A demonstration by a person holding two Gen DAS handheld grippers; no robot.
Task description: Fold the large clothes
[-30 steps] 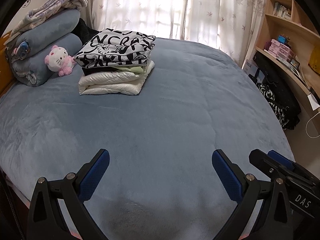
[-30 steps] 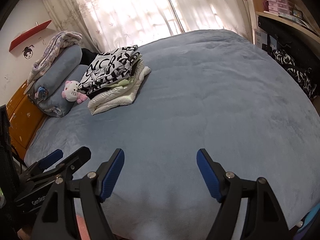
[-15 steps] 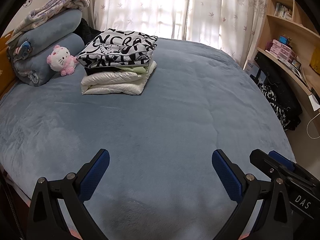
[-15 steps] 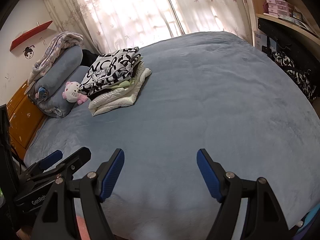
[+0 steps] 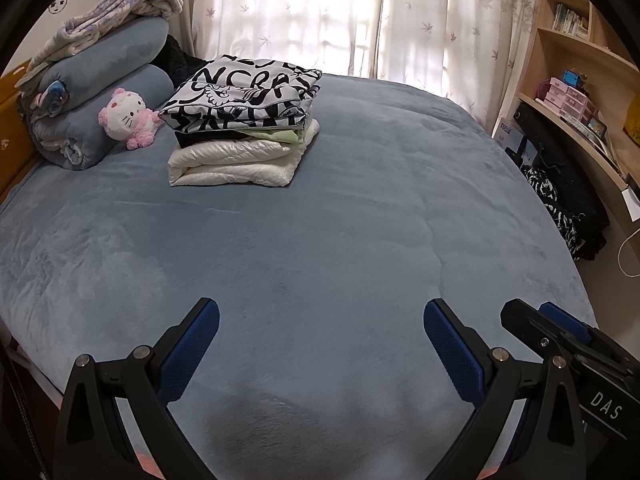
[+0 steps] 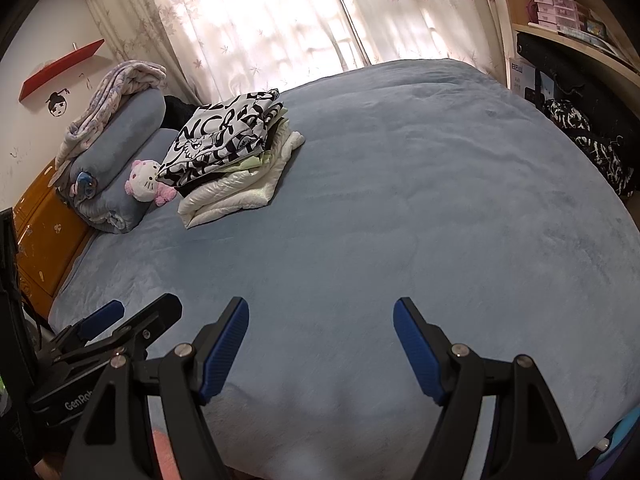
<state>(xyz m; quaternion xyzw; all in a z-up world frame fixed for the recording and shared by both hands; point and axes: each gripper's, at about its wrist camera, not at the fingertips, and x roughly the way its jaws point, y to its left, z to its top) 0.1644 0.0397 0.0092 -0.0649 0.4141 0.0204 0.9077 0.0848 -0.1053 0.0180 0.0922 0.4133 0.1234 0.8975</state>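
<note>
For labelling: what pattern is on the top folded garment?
Black lettering on white fabric, clearest in the left wrist view.

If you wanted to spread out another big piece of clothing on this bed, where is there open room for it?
Most of the blue bed cover lies bare, from both open tongs, left tongs and right tongs, to the curtains. It is crowded only in the far left corner: folded clothes stack, plush toy, rolled blankets.
</note>
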